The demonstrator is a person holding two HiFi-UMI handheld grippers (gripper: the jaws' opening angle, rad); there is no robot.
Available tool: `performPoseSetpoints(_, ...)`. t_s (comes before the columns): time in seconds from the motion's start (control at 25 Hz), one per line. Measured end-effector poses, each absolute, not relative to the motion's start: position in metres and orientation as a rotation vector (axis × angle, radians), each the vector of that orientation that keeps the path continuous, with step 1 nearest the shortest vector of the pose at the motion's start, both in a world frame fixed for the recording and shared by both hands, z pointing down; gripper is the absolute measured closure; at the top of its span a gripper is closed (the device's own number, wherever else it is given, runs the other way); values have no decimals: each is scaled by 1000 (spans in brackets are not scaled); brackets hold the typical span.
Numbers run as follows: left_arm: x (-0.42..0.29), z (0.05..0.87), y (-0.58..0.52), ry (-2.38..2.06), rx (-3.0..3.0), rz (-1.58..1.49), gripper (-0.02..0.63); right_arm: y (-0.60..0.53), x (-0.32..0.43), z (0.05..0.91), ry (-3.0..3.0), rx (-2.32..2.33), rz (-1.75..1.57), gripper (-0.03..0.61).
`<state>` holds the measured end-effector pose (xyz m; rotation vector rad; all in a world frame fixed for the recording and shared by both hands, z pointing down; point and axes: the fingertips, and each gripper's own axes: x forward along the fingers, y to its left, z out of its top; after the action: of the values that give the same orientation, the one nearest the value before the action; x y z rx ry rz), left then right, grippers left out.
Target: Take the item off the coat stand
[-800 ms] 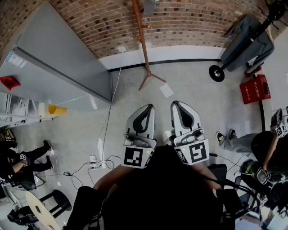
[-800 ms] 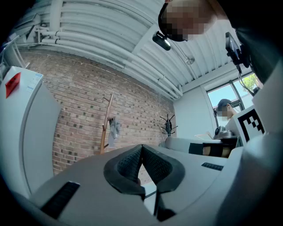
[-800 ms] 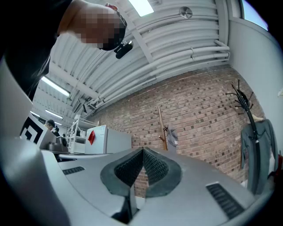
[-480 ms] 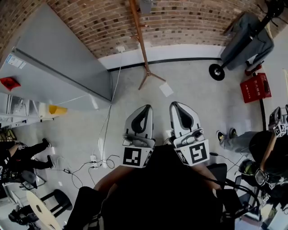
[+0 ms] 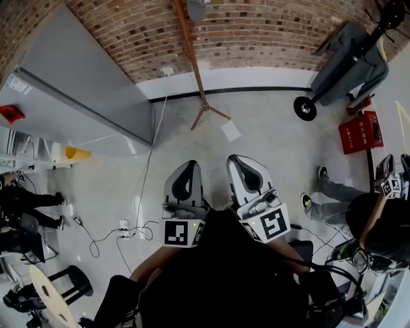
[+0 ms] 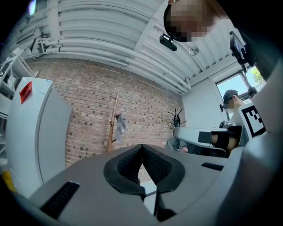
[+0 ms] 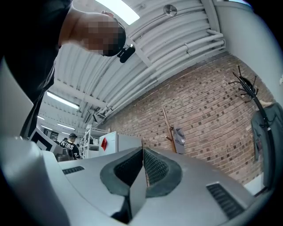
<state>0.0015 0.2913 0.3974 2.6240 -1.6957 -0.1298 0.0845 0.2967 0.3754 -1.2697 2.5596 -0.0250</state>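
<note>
progress: not begun | grey item (image 5: 196, 8) hangs on coat stand (image 5: 193, 64), top centre | left gripper (image 6: 142, 146), right gripper (image 7: 143, 151) clenched empty, well apart from it

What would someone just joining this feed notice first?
Probably the two grippers, left gripper and right gripper, side by side low in the head view, both shut and empty. Beyond them, across the floor, the wooden coat stand rises by the brick wall, with a grey item hanging near its top. A red crate stands out at the far right.
</note>
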Motion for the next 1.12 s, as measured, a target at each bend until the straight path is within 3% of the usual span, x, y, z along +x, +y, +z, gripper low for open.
performPoseSetpoints(0.6,24,414,205,-1665,2625,-182,597,222,109,417,2603,-1338,-120,560)
performPoseSetpoints(1.12,11,392,14,-1501,2712,-225,597,35,99,382,2547,-1518,-5,560)
